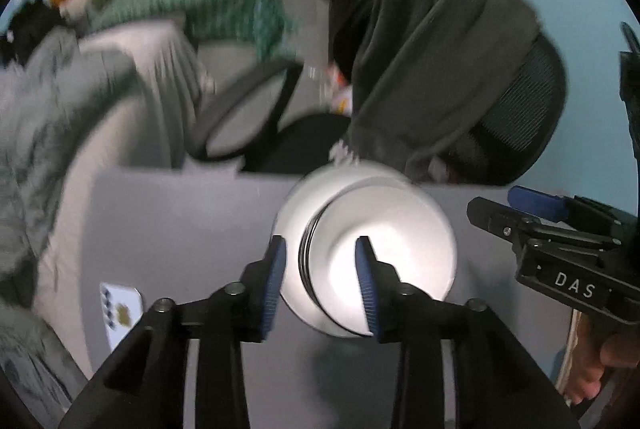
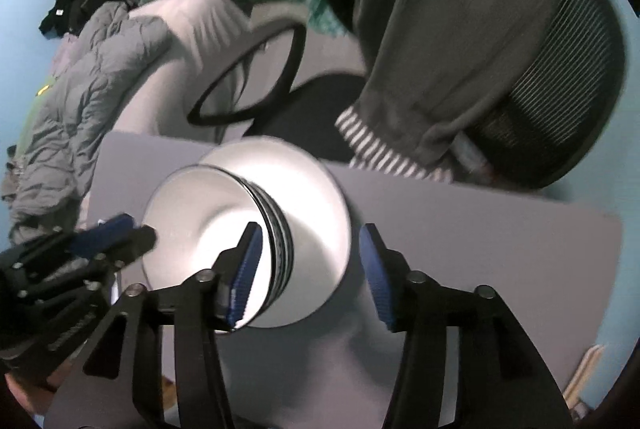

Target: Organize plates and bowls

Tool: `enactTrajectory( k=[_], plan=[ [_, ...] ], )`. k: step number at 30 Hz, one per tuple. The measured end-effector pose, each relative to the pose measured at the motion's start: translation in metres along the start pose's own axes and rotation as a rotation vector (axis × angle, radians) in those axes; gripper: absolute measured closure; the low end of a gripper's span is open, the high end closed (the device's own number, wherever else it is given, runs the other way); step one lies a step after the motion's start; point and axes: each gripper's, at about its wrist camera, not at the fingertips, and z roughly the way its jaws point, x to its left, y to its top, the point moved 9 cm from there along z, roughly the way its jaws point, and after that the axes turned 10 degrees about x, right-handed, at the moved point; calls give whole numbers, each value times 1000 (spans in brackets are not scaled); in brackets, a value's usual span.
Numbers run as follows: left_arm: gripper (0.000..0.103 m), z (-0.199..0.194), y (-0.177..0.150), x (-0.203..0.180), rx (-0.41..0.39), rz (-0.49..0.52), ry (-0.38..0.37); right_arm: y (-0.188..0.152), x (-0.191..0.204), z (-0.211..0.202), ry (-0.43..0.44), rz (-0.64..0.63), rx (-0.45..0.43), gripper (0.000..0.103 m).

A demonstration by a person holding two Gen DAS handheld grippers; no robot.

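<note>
From the left wrist, the left gripper (image 1: pixel 322 285) hangs with its blue pads spread apart and gripping nothing, above a pair of white dishes (image 1: pixel 372 249), blurred, overlapping, with a dark ribbed band between them, resting near the far edge of the grey table (image 1: pixel 180 229); the right gripper (image 1: pixel 520 213) reaches in from the right. From the right wrist, the right gripper (image 2: pixel 310 269) is spread wide and empty over the same white dishes (image 2: pixel 312 197), and the left gripper (image 2: pixel 120 233) enters from the left, beside the nearer dish's rim.
</note>
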Motion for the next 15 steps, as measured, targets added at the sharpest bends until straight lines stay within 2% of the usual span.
enactTrajectory(
  k=[2,4,8,15],
  plan=[
    [58,-26,5,-4,-79,27,11,1,-1,-22,-31,-8,-58,44],
    [57,-49,10,-8,-140,38,2,2,-1,-45,-62,-21,-115,43],
    [49,-87,14,-9,-221,29,-24,-3,-4,-79,-97,-19,-190,41],
    [43,-124,8,-1,-268,-21,-25,-20,-1,-118,-102,2,-253,41]
  ],
)
